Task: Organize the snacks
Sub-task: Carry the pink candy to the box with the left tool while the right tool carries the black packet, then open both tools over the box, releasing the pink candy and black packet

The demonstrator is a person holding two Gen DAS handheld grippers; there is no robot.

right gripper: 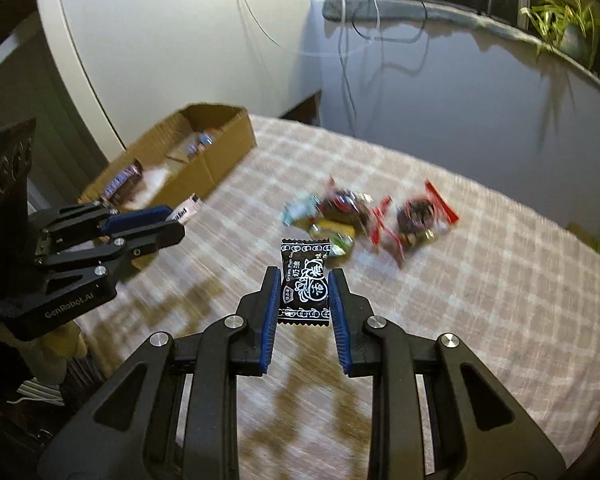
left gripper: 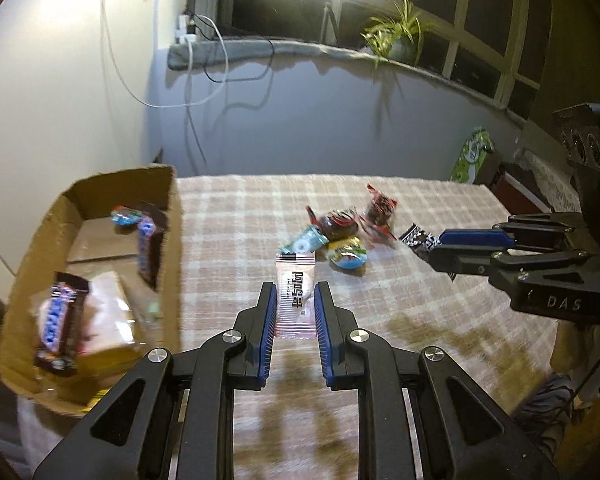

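Observation:
My left gripper [left gripper: 295, 290] is shut on a white candy packet [left gripper: 295, 296] with black lettering, lifted above the checked tablecloth [left gripper: 420, 280]. My right gripper [right gripper: 305, 278] is shut on a black candy packet [right gripper: 305, 282] with white print, also off the cloth. Each gripper shows in the other's view: the right one [left gripper: 426, 246] at the right, the left one [right gripper: 176, 220] at the left. A pile of loose snacks [left gripper: 342, 232] lies mid-table, seen again as the snack pile [right gripper: 360, 216]. A cardboard box [left gripper: 172, 240] at the left holds chocolate bars [left gripper: 60, 320] and other sweets.
The cardboard box [right gripper: 220, 160] stands at the table's far left corner by a white wall. A windowsill with a potted plant [left gripper: 396, 36], cables and a ring light runs behind the table. A green package [left gripper: 474, 156] sits beyond the table's right end.

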